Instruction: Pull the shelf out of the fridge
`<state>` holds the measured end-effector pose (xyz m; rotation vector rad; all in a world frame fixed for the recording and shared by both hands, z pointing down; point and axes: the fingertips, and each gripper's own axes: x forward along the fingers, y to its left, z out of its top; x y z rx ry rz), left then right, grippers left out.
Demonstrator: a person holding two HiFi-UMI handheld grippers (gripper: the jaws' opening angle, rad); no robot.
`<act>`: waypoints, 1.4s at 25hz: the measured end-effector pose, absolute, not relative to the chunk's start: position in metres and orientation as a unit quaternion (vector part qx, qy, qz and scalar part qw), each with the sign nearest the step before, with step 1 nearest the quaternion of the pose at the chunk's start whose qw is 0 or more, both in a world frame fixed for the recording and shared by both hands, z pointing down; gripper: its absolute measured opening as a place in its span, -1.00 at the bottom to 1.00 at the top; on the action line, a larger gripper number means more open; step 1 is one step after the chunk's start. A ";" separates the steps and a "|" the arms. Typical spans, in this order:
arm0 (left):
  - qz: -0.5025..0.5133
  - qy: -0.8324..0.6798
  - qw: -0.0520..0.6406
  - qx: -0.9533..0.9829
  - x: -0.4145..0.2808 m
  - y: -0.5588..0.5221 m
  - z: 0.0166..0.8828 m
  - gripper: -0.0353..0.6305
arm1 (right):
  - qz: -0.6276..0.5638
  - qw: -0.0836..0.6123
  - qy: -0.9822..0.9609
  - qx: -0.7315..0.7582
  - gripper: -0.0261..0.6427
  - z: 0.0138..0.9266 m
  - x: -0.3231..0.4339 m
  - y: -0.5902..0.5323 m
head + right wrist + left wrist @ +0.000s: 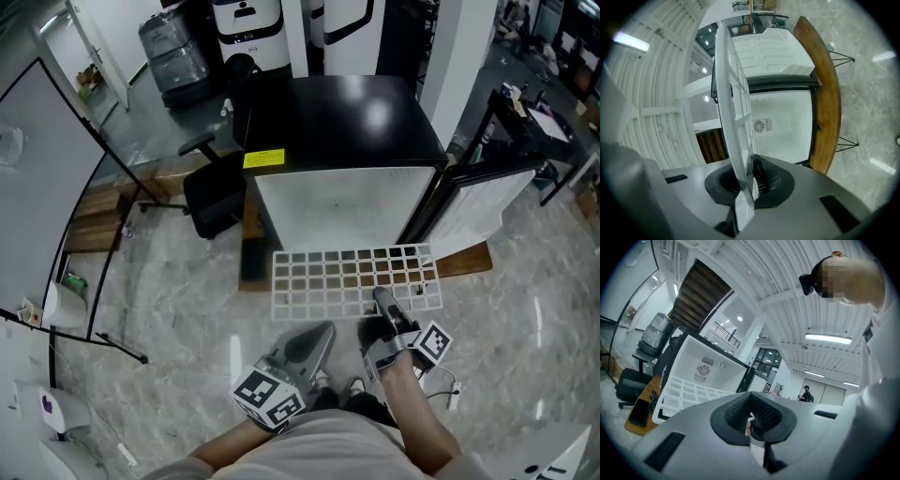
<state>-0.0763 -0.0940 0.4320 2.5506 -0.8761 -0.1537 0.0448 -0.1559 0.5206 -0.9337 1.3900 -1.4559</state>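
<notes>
White shelf (pixel 328 272) pinched at five o'clock by right claw (pixel 382 298); lone grip may let it tip. Left claw (pixel 322 332) closed, empty.

Shelf (pixel 323 279): white open grid, lying level, drawn out before the fridge (pixel 337 122) opening, front edge pinched in my right gripper (pixel 382 300). Fridge: black top, white interior, door open.
</notes>
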 end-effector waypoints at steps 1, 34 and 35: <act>-0.055 -0.317 0.217 0.922 -0.073 -0.091 0.432 -0.88 | -0.588 0.445 0.563 -0.374 -0.79 0.519 0.047 -0.152; -0.035 -0.384 0.188 0.903 0.037 0.122 0.417 -0.88 | -0.604 0.379 0.637 -0.293 -0.79 0.486 0.114 0.074; -0.034 -0.382 0.188 0.904 0.037 0.124 0.418 -0.88 | -0.601 0.378 0.640 -0.295 -0.79 0.485 0.113 0.078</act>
